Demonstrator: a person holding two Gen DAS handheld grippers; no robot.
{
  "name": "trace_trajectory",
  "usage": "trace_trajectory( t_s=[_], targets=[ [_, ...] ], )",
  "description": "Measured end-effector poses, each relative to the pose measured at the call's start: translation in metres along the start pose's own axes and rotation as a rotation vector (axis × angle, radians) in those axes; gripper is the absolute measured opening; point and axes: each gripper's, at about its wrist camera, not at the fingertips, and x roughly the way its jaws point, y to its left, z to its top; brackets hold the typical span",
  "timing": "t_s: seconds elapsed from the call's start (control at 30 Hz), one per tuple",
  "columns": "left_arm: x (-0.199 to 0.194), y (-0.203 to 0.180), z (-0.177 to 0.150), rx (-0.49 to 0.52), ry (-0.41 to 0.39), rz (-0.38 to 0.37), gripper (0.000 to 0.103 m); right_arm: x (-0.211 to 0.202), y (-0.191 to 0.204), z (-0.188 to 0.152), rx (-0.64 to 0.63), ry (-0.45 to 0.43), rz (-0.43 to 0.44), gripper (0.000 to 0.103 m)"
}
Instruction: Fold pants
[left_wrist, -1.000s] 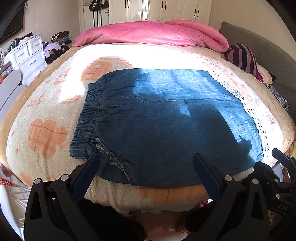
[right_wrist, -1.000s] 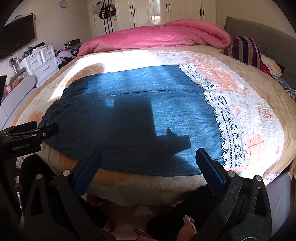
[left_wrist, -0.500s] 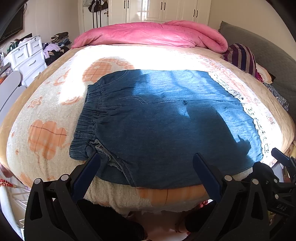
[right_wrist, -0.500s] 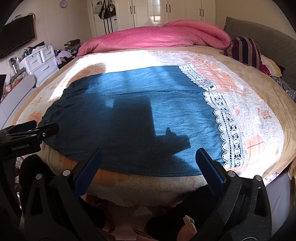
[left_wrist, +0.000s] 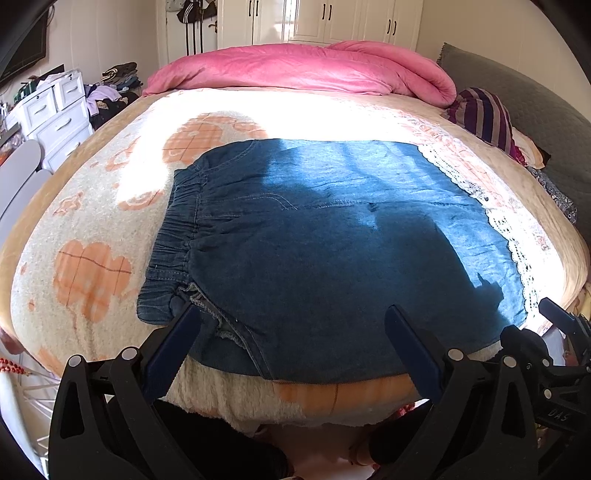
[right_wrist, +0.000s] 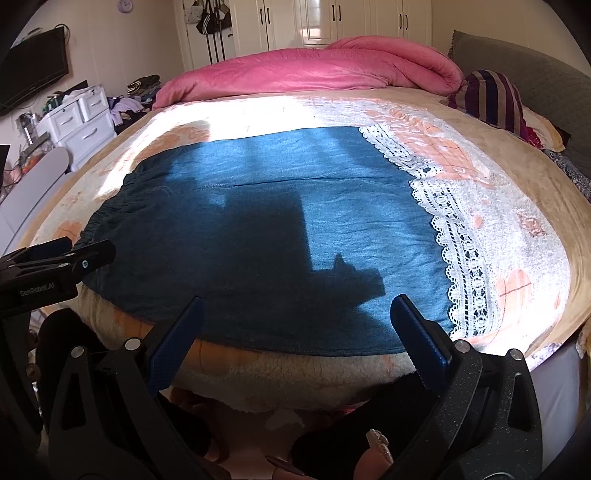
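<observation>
Blue denim pants (left_wrist: 314, 236) lie flat across the bed, elastic waistband to the left, white lace hem (left_wrist: 517, 236) to the right. They also fill the right wrist view (right_wrist: 258, 229), with the lace hem (right_wrist: 461, 258) at right. My left gripper (left_wrist: 291, 325) is open and empty, hovering over the pants' near edge by the waistband corner. My right gripper (right_wrist: 295, 314) is open and empty over the near edge close to the lace hem. Each gripper's tip shows at the edge of the other's view.
The bed has a cream blanket with orange patterns (left_wrist: 92, 273). A pink duvet (left_wrist: 295, 66) lies bunched at the far side. A striped cushion (left_wrist: 484, 114) and grey headboard (left_wrist: 546, 122) are at right. White drawers (left_wrist: 55, 110) stand at left.
Both views have shifted very slightly; the pants lie as before and both grippers stay open.
</observation>
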Motion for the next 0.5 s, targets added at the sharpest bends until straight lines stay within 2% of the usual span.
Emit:
trace_trajectory(
  t_s=[0.27, 0.5],
  targets=[
    [0.01, 0.011, 0.012, -0.024, -0.002, 0.018, 0.099, 0.015, 0.011, 0.013, -0.059, 0.024, 0.044, 0.095],
    [0.021, 0.032, 0.031, -0.044, -0.011, 0.049, 0.099, 0.041, 0.023, 0.044, -0.153, 0.044, 0.074, 0.095]
  ],
)
